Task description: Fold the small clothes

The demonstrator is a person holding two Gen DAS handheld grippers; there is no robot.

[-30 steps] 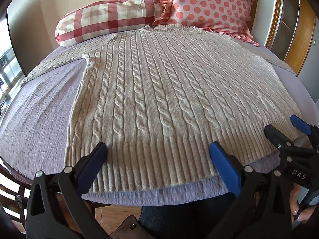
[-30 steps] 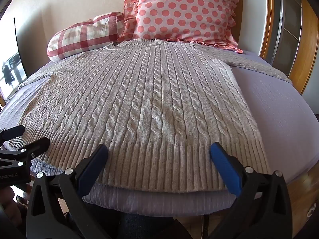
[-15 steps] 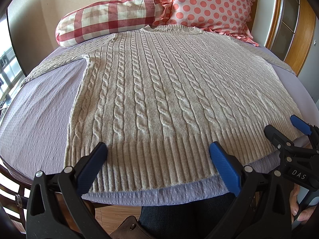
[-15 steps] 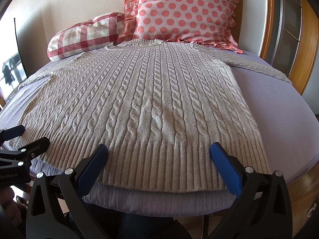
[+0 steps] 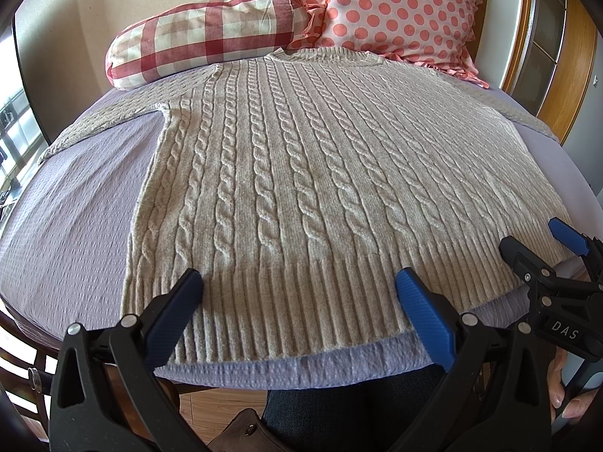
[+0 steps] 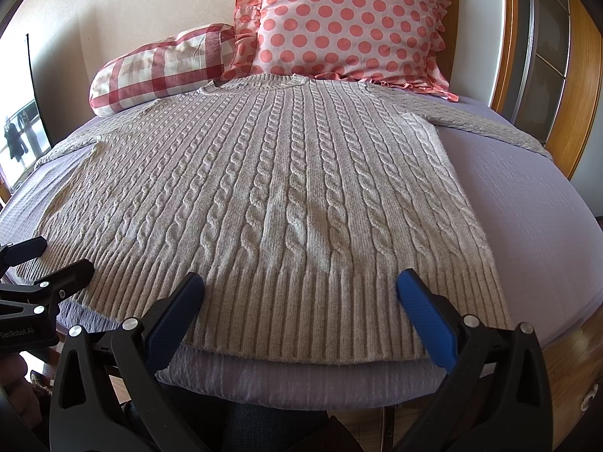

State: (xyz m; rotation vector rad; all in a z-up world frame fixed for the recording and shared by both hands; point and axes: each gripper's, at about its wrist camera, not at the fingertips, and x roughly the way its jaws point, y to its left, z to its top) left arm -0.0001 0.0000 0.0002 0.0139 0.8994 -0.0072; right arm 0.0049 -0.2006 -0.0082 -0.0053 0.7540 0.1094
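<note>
A beige cable-knit sweater (image 5: 301,173) lies flat and face up on the lilac bed, sleeves spread sideways, its ribbed hem (image 5: 286,312) toward me. It also shows in the right wrist view (image 6: 279,196). My left gripper (image 5: 301,301) is open and empty, its blue pads hovering over the hem left of the middle. My right gripper (image 6: 301,301) is open and empty over the hem right of the middle. The right gripper also shows at the right edge of the left wrist view (image 5: 542,248), and the left gripper at the left edge of the right wrist view (image 6: 49,260).
A red checked bolster pillow (image 5: 203,37) and a pink polka-dot pillow (image 5: 399,11) lean against the wall behind the collar. The lilac bedspread (image 5: 68,218) has its front edge just below the hem. A wooden door frame (image 6: 580,86) stands at the right.
</note>
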